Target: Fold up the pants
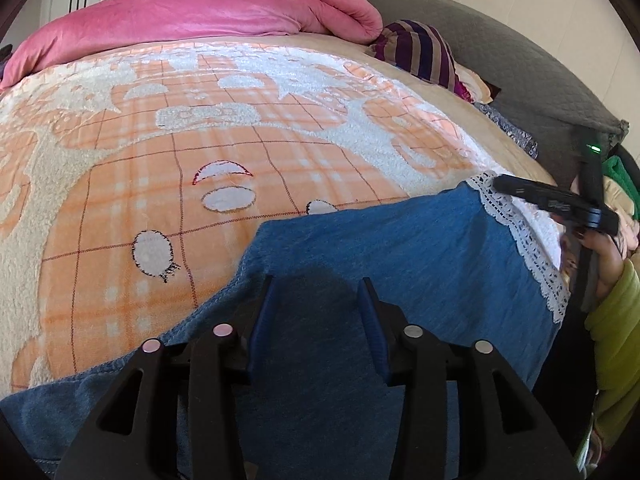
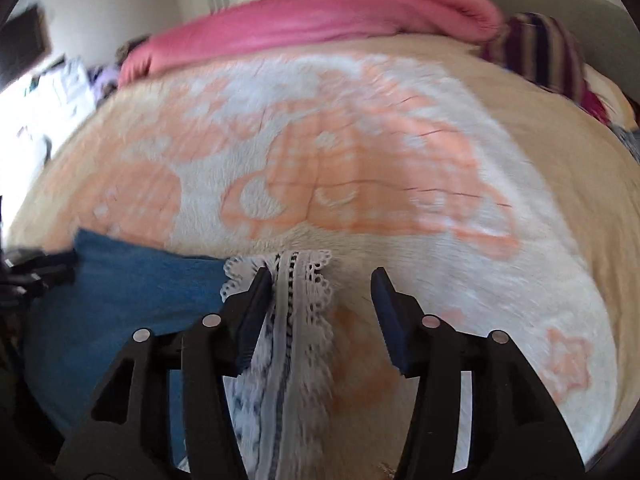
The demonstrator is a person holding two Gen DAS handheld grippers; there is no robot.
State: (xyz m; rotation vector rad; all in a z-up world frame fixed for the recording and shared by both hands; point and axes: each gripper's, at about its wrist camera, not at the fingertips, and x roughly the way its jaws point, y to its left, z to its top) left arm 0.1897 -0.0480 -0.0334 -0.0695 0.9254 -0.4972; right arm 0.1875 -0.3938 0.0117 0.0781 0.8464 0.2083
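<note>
Both black two-finger grippers, left [image 1: 318,312] and right [image 2: 322,308], hover part-open and empty over the blue lace-hemmed pants [image 1: 380,248] lying on the peach plush blanket [image 1: 200,140], whose nap could drag a fold crooked.

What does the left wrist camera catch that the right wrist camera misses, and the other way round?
Only the left wrist view shows the person's hand in a green sleeve, a grey cushion and a green garment at the far right.

Only the right wrist view shows white clutter by the far wall and a peach star on the blanket.

Both show the blue pants with their white lace hem, the peach and white blanket, the pink quilt, a striped cloth, and both grippers, left and right, open.
</note>
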